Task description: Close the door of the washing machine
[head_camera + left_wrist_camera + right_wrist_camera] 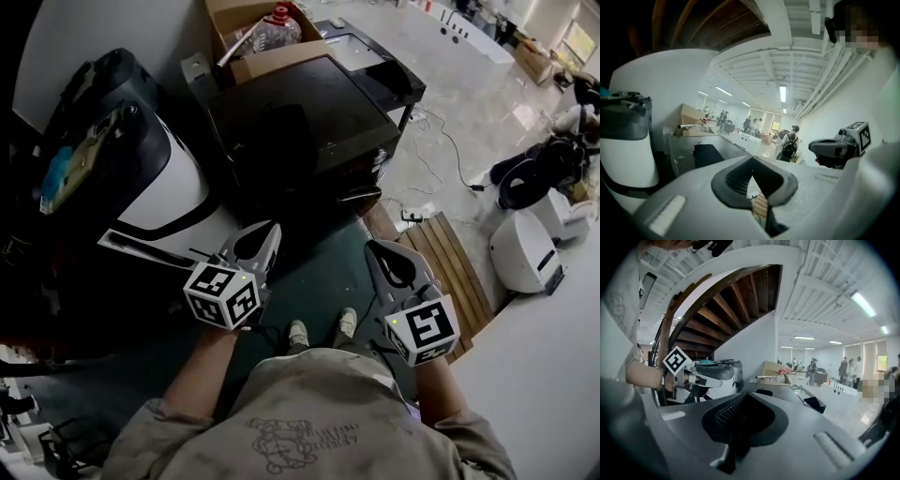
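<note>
The washing machine (164, 183) stands at the left of the head view, a white body under a dark top, with a white panel (141, 246) jutting out low at its front; I cannot tell how its door stands. My left gripper (268, 231) hangs just right of that panel, apart from it, jaws shut on nothing. My right gripper (374, 248) is level with it over the dark floor, also shut and empty. The left gripper view has the machine (626, 154) at far left. In the right gripper view the machine (725, 375) sits behind the left gripper (701, 379).
A black boxy appliance (305, 117) stands ahead, with a cardboard box (262, 33) holding a bottle behind it. A wooden slatted pallet (450, 258) lies to the right, beside white round devices (525, 248) and cables on the pale floor. My shoes (321, 330) are below the grippers.
</note>
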`<state>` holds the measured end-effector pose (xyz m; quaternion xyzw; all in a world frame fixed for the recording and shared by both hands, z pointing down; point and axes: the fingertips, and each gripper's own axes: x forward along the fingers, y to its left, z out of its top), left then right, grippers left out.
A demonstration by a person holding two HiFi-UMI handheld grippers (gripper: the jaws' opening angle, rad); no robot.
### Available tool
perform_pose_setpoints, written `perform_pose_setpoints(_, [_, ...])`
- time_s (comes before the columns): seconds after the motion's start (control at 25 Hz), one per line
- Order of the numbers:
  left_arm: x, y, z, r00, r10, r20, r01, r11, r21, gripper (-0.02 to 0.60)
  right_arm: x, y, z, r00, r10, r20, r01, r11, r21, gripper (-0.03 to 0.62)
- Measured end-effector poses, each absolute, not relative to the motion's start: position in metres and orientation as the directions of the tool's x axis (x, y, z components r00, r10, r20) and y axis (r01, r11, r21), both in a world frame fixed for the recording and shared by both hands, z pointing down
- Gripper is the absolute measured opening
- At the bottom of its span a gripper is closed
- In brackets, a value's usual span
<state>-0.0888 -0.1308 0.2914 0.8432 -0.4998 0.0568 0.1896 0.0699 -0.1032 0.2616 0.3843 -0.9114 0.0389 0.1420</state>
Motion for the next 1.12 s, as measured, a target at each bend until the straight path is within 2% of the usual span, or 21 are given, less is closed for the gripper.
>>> perform_pose_setpoints(0.24, [-0.096,-0.115,0.239,0.450,-0.868,0.209,-0.893,-0.431,0.130,0.000,0.074,-0.101,0.213,-0.645,-0.745,0.170,-0.735,0.666,0.127,0.028])
perform_pose_setpoints(0.68, [-0.102,-0.087,0.156,0.387,-0.920,0.066,-0.918,-0.391,-0.066,0.000,0.079,-0.081,0.151,-0.667,-0.743,0.052,-0.731,0.666,0.148,0.028])
perform_pose_setpoints(1.12, [-0.103,-0.076,0.159,0.386,-0.919,0.083,-0.916,-0.392,-0.087,0.000,0.078,-0.066,0.132,-0.664,-0.748,0.017,-0.735,0.657,0.170,0.028])
